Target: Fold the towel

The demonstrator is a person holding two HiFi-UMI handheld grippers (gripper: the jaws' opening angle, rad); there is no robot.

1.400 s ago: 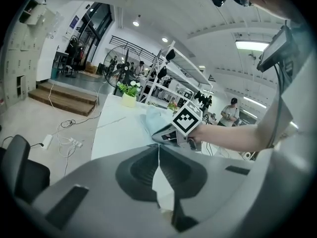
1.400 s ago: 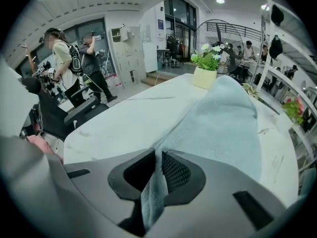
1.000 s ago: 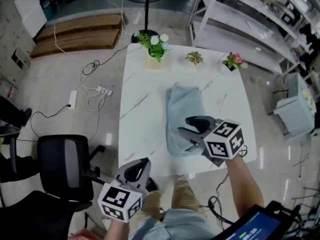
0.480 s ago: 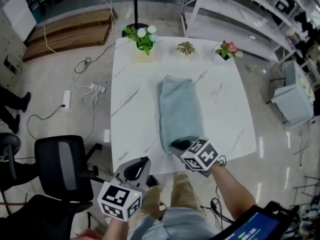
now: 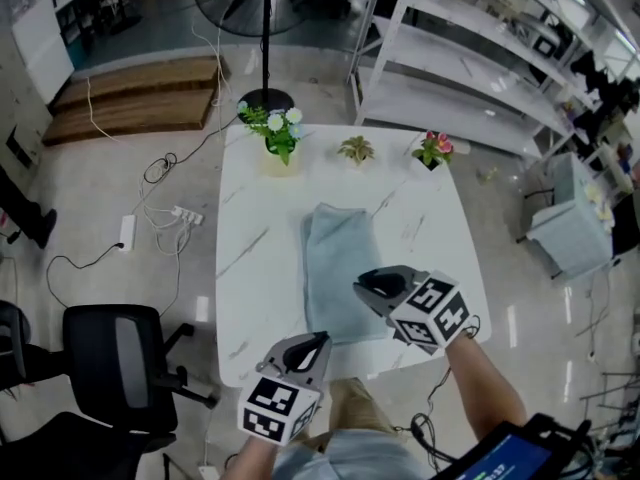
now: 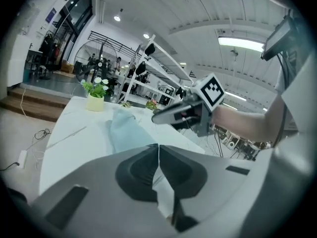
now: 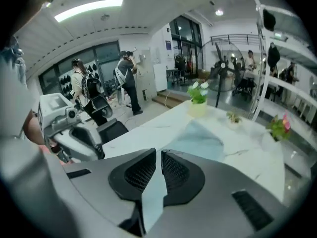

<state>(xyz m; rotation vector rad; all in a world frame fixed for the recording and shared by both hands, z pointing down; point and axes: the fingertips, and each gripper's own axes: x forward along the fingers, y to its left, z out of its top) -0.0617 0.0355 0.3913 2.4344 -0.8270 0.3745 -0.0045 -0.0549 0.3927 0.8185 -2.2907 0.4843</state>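
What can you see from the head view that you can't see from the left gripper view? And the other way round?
Only the head view shows the black chair and the person's trousers. Only the left gripper view shows the ceiling light and looks straight at the left gripper's shut, empty tongs. Both show the table, the towel on it, the yellow flowerpot and the right gripper, whose tongs have just been closing, with towel cloth between them.
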